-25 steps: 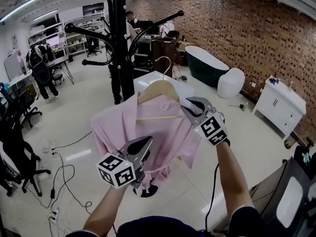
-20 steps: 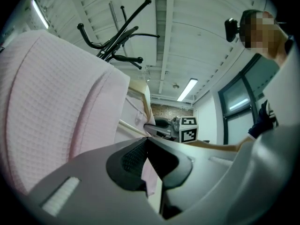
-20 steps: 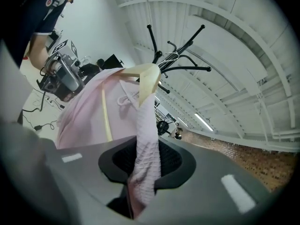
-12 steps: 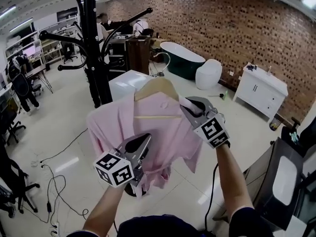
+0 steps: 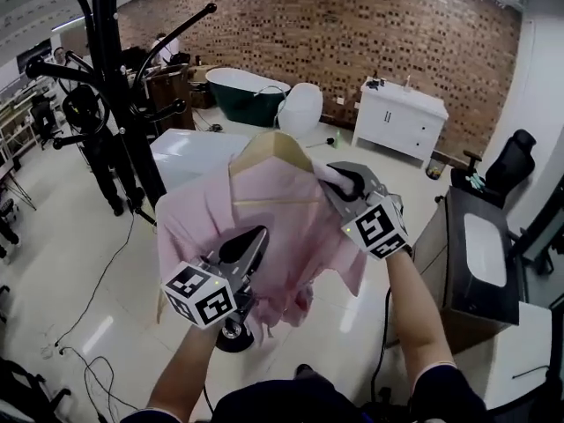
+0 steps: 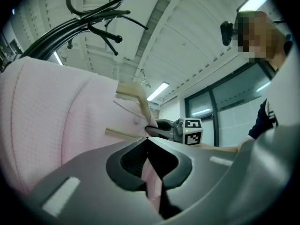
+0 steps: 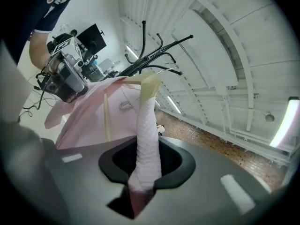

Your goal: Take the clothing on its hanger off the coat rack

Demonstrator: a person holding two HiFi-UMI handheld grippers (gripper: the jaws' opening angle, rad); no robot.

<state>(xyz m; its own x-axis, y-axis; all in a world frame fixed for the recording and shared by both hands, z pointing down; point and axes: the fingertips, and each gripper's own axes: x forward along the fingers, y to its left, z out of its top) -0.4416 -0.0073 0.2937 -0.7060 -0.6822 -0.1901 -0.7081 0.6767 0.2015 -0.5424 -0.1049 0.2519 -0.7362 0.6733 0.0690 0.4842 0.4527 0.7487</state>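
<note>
A pink garment [image 5: 264, 227] hangs on a wooden hanger [image 5: 269, 146], held up in the air away from the black coat rack [image 5: 110, 69] at the far left. My right gripper [image 5: 339, 183] is shut on the garment's shoulder over the hanger's right arm; the pink cloth [image 7: 145, 144] runs between its jaws. My left gripper [image 5: 256, 241] is shut on the lower cloth [image 6: 151, 182]. The wooden hanger [image 6: 133, 95] and the right gripper [image 6: 176, 128] show in the left gripper view. The coat rack's hooks [image 7: 159, 55] show behind the garment in the right gripper view.
A white low table [image 5: 189, 148] stands behind the garment. A dark bathtub [image 5: 242, 95], a white cabinet [image 5: 401, 117] and a brick wall [image 5: 352, 33] are at the back. A dark desk [image 5: 471, 263] and office chair [image 5: 511, 161] stand at the right. Cables [image 5: 79, 342] lie on the floor at the left.
The view has swung to the right; the coat rack has slid toward the left edge. Both grippers keep their hold on the garment and hanger.
</note>
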